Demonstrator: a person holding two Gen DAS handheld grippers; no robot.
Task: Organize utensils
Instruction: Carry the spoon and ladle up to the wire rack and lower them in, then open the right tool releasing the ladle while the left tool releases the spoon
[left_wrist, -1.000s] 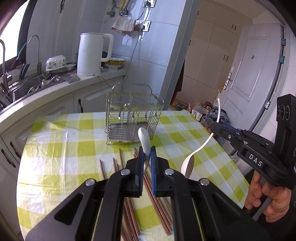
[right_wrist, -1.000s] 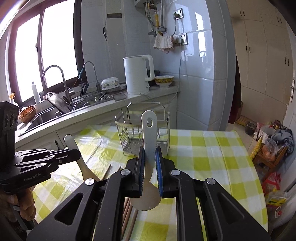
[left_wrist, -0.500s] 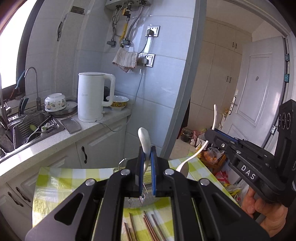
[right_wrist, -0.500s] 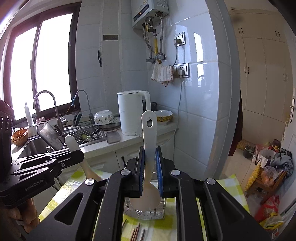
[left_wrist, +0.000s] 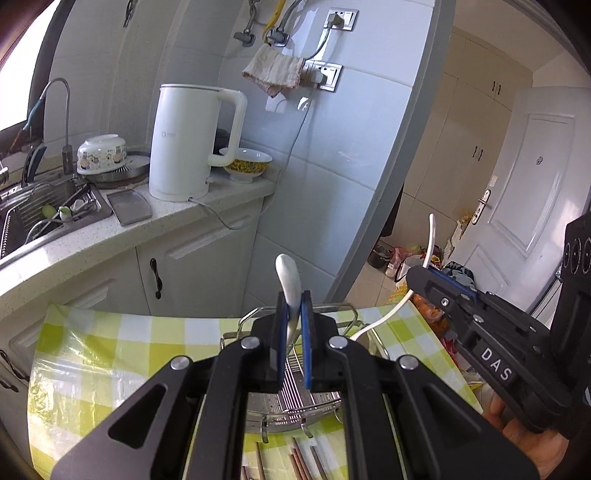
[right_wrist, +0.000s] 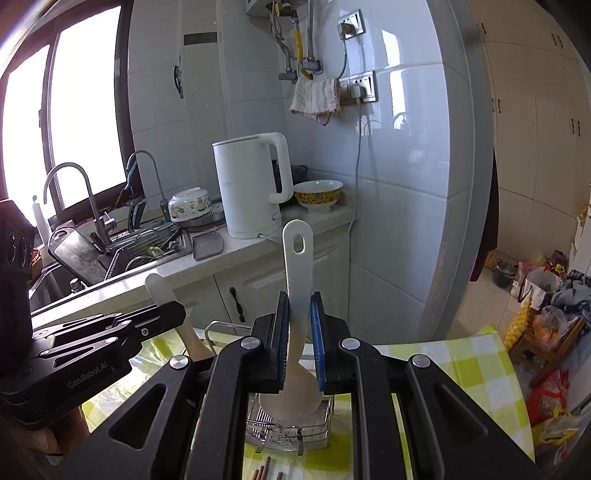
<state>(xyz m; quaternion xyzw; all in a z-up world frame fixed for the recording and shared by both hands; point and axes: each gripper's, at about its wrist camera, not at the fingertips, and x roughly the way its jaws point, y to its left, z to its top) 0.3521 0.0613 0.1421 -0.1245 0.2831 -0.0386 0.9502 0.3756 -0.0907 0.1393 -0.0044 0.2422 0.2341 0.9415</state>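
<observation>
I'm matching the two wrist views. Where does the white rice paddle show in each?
Left wrist: white rice paddle at right, edge-on, in the right tool.
Right wrist: centre, upright, handle hole on top.
Shared landmark: white kettle on the counter.

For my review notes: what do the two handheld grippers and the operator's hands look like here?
Both the left gripper and right gripper are matte black, with angular linkage arms, silver pivot screws and blue finger pads. One side body reads "DAS", the other "GenRobot.AI". Bare hand, no sleeve visible.
</observation>
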